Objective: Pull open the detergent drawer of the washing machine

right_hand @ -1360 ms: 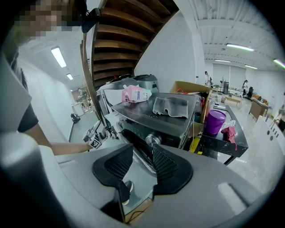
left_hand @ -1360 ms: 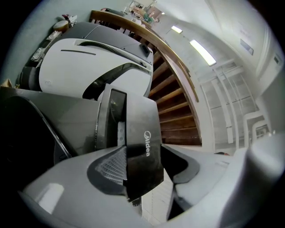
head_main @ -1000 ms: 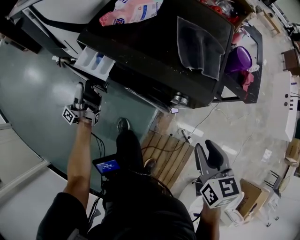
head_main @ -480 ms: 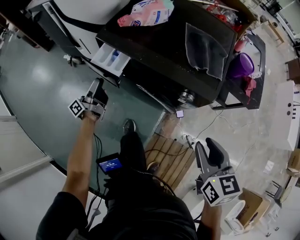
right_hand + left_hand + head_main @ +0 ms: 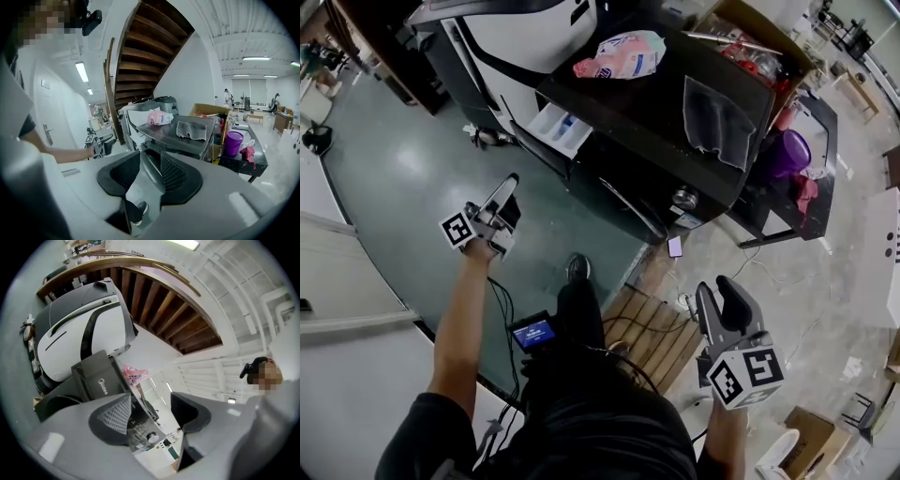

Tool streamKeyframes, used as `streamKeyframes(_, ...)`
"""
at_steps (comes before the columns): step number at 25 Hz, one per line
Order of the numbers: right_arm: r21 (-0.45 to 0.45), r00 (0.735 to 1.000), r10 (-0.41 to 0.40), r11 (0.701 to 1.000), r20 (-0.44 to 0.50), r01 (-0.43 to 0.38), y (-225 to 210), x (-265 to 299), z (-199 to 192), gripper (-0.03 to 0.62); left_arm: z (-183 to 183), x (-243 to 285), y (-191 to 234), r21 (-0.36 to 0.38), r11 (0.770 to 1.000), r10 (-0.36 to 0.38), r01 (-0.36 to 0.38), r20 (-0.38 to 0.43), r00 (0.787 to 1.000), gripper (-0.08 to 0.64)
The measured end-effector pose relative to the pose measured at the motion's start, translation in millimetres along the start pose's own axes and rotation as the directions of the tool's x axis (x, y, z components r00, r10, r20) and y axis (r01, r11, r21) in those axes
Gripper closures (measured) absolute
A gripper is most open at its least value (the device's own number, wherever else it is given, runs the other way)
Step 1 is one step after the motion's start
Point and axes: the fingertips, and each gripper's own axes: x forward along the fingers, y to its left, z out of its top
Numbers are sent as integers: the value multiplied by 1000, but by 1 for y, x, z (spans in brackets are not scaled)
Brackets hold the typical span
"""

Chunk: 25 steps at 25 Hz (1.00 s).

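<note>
The dark washing machine [image 5: 647,141] stands ahead of me, with its white detergent drawer [image 5: 555,128] pulled out at its left front corner. My left gripper [image 5: 510,186] hangs over the green floor, a short way from the drawer and not touching it. In the left gripper view, the left gripper [image 5: 150,408] has its jaws slightly apart with nothing between them, and the washing machine [image 5: 96,378] shows beyond. My right gripper [image 5: 719,292] is held low at the right, far from the machine. In the right gripper view, the right gripper [image 5: 151,159] has its pads meeting at the tips and holds nothing.
A pink bag [image 5: 623,54] and a grey cloth [image 5: 719,122] lie on the machine's top. A large white appliance [image 5: 525,37] stands behind, with a purple bucket [image 5: 794,150] on a low shelf to the right. A wooden pallet [image 5: 656,333] and cables lie by my feet.
My left gripper has drawn back from the drawer front, risen and rolled. The drawer stays pulled out. The right gripper has lifted a little.
</note>
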Motion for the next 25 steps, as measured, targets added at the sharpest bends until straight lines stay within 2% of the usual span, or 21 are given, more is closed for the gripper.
streamKeyframes(6, 4, 997, 19, 1000, 70, -20, 12, -30, 6, 463, 16, -17, -84, 143, 990, -15, 19, -23, 1000, 273)
streamKeyframes(11, 7, 992, 34, 999, 124, -35, 22, -53, 13, 463, 17, -31, -146, 268, 963, 6, 12, -67, 998, 273)
streamKeyframes(14, 9, 986, 38, 999, 162, -40, 27, -66, 20, 463, 18, -38, -183, 343, 939, 16, 13, -81, 997, 275)
streamKeyframes(16, 6, 982, 43, 999, 184, -45, 31, -74, 24, 463, 21, -43, -203, 419, 908, 52, -11, -86, 995, 273)
streamKeyframes(20, -10, 975, 54, 999, 214, -53, 40, -87, 30, 463, 18, -53, -241, 559, 828, 127, -46, -107, 986, 273)
streamKeyframes(25, -42, 966, 76, 997, 247, -68, 52, -102, 43, 463, 12, -64, -283, 682, 727, 192, -77, -94, 977, 273)
